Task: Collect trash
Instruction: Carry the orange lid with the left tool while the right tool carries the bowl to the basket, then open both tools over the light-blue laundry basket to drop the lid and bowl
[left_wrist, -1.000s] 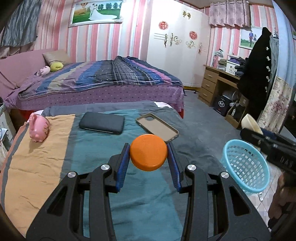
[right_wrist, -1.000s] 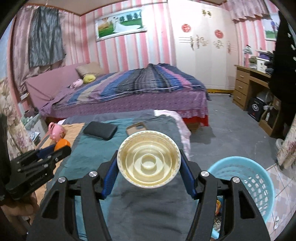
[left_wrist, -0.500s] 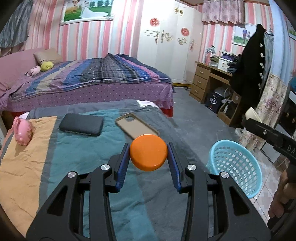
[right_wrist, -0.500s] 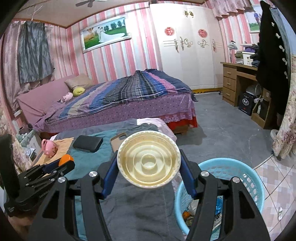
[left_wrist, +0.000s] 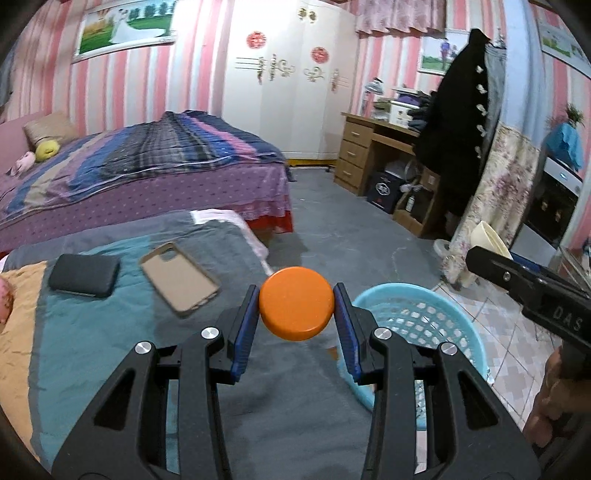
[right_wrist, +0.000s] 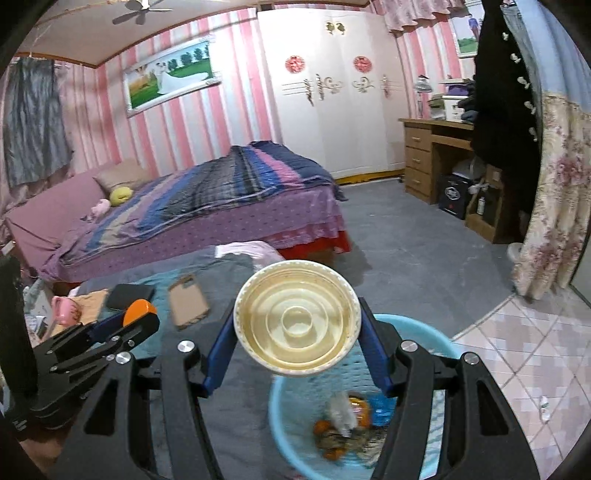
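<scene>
My left gripper (left_wrist: 296, 304) is shut on a round orange lid (left_wrist: 295, 303) and holds it over the near bed's right edge, just left of the light blue trash basket (left_wrist: 424, 317). My right gripper (right_wrist: 297, 334) is shut on a cream plastic bowl (right_wrist: 297, 318), seen from its underside, above the basket (right_wrist: 291, 424), which holds several pieces of trash (right_wrist: 343, 424). The left gripper with the lid shows in the right wrist view (right_wrist: 138, 312); the right gripper with the bowl shows at the left wrist view's right edge (left_wrist: 491, 247).
A tan phone case (left_wrist: 179, 278) and a dark wallet (left_wrist: 85, 275) lie on the near bed's blanket (left_wrist: 110, 332). A pink toy (right_wrist: 64, 310) sits at its left. A second bed (left_wrist: 147, 162), a wooden desk (left_wrist: 376, 151) and a flowered curtain (left_wrist: 495, 192) stand beyond.
Both grippers have moved right, off the bed toward the basket. The basket now sits under the right gripper, and its trash has come into view. Both grips are unchanged.
</scene>
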